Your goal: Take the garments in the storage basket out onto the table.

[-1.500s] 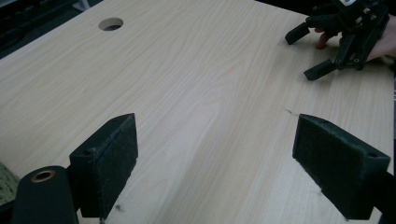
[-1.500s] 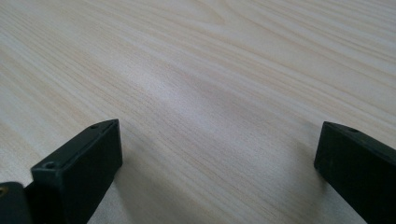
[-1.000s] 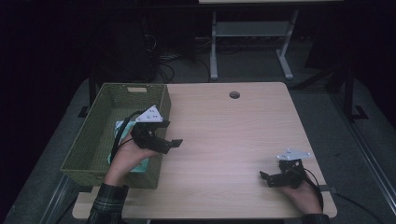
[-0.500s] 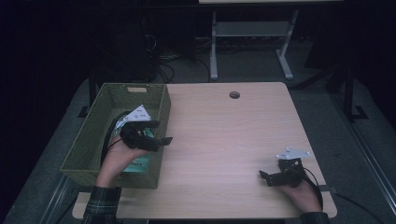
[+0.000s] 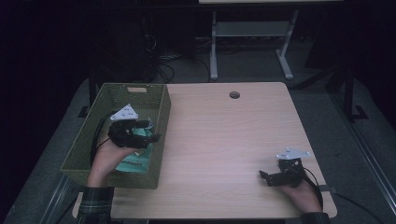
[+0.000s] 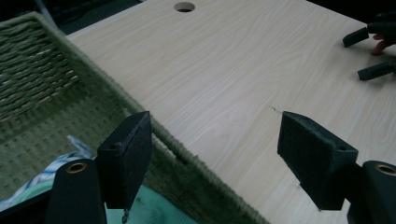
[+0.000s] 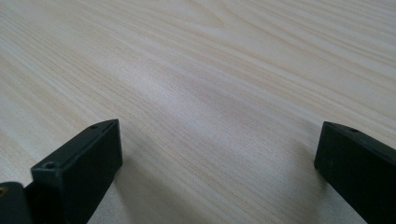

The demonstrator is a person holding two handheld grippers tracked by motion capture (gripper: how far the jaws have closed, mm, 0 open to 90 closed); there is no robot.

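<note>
A green woven basket [image 5: 112, 175] stands on the left part of the light wooden table [image 5: 224, 135]. A teal packet [image 5: 135, 161] lies in it, near its right wall. My left gripper [image 5: 153, 130] hovers over the basket with its tips at that wall. In the left gripper view the left gripper [image 6: 215, 128] is open. Its jaws have just been closing a little, and only the basket's rim [image 6: 182, 156] runs below the gap, with the packet [image 6: 154, 212] lower down. My right gripper [image 5: 265, 178] rests open on the table at the front right, with bare wood between its jaws [image 7: 217, 135].
A round cable hole [image 5: 234, 94] sits near the table's far edge. Dark floor, cables and a metal stand's legs [image 5: 247, 51] lie beyond the table. In the left gripper view, the right gripper [image 6: 355, 56] appears far off at the top right.
My left hand has drawn its gripper leftward from the table's edge of the basket to over the basket's inside. The right hand and its gripper have kept still.
</note>
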